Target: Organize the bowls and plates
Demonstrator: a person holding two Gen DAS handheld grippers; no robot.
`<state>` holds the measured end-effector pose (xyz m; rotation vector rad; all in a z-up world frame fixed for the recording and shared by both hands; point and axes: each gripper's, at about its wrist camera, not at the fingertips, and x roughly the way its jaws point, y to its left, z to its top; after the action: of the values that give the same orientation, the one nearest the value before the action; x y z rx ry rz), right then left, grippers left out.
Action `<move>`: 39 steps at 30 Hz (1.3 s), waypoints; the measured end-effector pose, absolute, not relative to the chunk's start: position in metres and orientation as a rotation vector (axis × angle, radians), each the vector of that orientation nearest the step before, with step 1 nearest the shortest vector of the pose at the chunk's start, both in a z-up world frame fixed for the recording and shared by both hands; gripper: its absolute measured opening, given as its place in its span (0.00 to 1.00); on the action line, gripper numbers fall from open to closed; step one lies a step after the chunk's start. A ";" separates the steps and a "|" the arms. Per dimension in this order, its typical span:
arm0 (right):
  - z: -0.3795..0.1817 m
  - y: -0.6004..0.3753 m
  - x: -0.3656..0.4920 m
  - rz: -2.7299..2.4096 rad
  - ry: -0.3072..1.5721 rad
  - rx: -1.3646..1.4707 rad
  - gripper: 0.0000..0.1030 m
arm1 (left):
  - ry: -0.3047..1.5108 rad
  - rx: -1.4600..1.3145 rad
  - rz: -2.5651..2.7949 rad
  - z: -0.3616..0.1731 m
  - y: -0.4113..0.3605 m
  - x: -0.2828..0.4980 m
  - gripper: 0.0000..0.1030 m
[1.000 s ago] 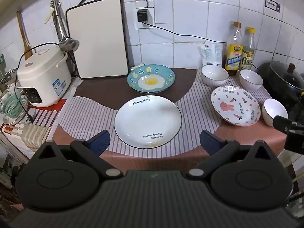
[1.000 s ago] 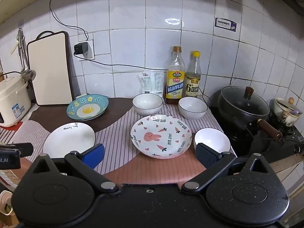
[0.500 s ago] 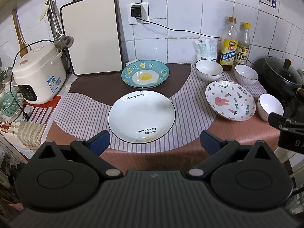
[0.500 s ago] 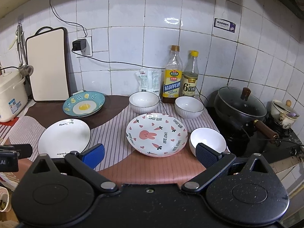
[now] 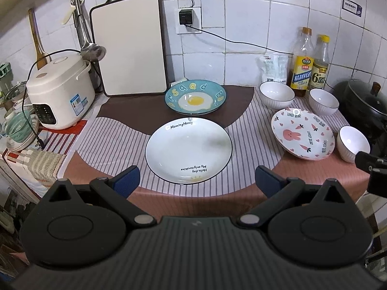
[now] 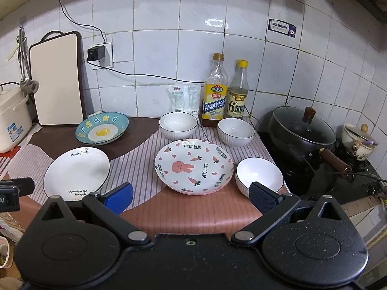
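i find my left gripper [image 5: 197,176] and right gripper [image 6: 191,197] with jaws apart, holding nothing, short of the counter's near edge. nearest lie the white plate [image 5: 188,149], rabbit plate [image 6: 193,166] and near bowl [image 6: 259,176]; farther, the egg plate [image 5: 195,99] and two bowls [image 6: 177,124] [image 6: 236,131]. nothing is stacked; i judge all sorting left.

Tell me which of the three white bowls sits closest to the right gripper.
The bowl right of the bunny plate, just ahead of the right gripper. The other two bowls stand farther back, by the bottles.
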<state>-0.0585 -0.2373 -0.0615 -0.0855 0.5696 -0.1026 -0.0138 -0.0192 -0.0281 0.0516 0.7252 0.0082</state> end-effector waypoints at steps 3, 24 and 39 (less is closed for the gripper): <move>-0.062 -0.240 -0.059 -0.107 0.571 -0.080 1.00 | 0.718 0.059 0.016 -0.029 -0.020 -0.015 1.00; -0.065 -0.244 -0.060 -0.117 0.580 -0.074 1.00 | 0.726 0.046 0.005 -0.029 -0.021 -0.019 1.00; -0.058 -0.242 -0.065 -0.107 0.566 -0.093 1.00 | 0.661 -0.016 -0.129 -0.008 -0.005 -0.019 1.00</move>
<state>-0.0649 -0.2415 -0.0577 -0.0934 0.5659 -0.1072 -0.0190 -0.0050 -0.0078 -0.0162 0.6613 -0.1295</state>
